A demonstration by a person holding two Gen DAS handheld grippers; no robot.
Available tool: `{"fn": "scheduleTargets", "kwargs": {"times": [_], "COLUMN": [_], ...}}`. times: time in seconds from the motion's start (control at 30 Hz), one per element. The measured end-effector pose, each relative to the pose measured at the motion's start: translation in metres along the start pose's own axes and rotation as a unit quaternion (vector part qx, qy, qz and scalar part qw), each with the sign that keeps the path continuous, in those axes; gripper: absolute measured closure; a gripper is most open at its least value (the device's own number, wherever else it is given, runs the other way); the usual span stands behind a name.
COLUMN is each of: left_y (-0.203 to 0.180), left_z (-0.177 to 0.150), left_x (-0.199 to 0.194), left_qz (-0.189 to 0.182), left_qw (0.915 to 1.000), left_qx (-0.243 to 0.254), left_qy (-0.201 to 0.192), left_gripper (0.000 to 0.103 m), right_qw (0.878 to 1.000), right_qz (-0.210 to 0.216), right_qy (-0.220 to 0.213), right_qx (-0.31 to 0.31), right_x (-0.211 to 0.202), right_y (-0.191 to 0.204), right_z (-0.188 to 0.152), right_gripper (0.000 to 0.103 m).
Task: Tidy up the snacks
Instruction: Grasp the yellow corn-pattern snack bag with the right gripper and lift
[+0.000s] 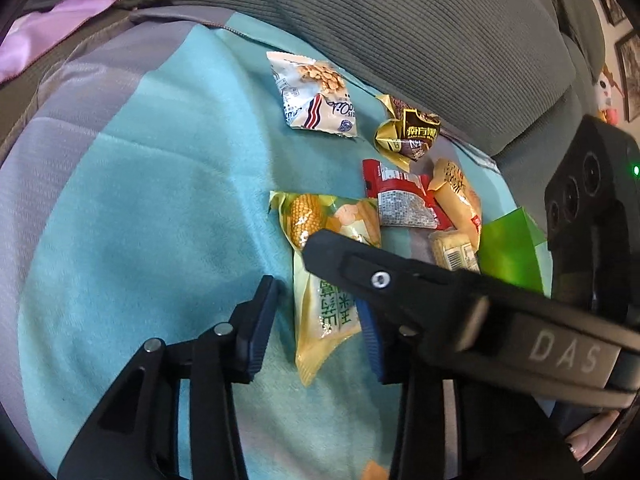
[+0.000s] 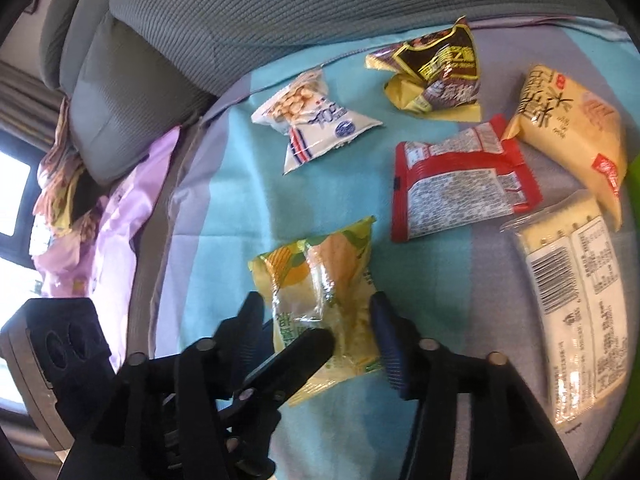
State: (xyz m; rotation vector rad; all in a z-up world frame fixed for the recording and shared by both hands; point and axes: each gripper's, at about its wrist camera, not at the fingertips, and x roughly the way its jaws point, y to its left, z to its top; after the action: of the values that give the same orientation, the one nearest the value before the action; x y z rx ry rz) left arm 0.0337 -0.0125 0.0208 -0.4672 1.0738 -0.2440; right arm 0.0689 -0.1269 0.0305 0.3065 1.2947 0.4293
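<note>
Left wrist view: the right gripper [image 1: 316, 248] crosses the lower right and hides part of the corn pack [image 1: 328, 280], the white pack [image 1: 456, 254] and the green box [image 1: 508, 252]. Right wrist view: the green box [image 2: 634, 184] is cut by the right edge. White pack [image 2: 576, 300] print blurred, unreadable.

Grey ribbed sofa cushions [image 1: 400, 20] fill the top of both views. A turquoise and lilac striped cover [image 1: 140, 200] spreads over the seat. Pink cloth [image 2: 132, 200] lies at left. Bright window [image 2: 14, 196] with grey curtain [image 2: 20, 92] at far left; framed pictures [image 1: 628, 72] upper right.
</note>
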Motion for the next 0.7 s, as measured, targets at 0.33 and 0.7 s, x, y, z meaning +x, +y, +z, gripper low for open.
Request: {"fn": "scheduleTargets", "kwargs": {"times": [0.33, 0.7], "left_y": [-0.006, -0.029], "left_z": [-0.003, -0.004], "left_x": [0.003, -0.023], "left_qz": [-0.017, -0.021], "left_qw": [0.9996, 0.9957], "left_qx": [0.023, 0.073], "left_qy": [-0.008, -0.052], "left_gripper": [0.080, 0.080], "right_qw": [1.000, 0.998], "right_qz": [0.003, -0.012], "right_qy": [-0.005, -0.026], "right_qx": [-0.016, -0.056], "right_x": [0.000, -0.022], "right_y": [0.001, 0.022], "right_z": [-0.003, -0.006], "right_gripper": [0.044, 0.054]}}
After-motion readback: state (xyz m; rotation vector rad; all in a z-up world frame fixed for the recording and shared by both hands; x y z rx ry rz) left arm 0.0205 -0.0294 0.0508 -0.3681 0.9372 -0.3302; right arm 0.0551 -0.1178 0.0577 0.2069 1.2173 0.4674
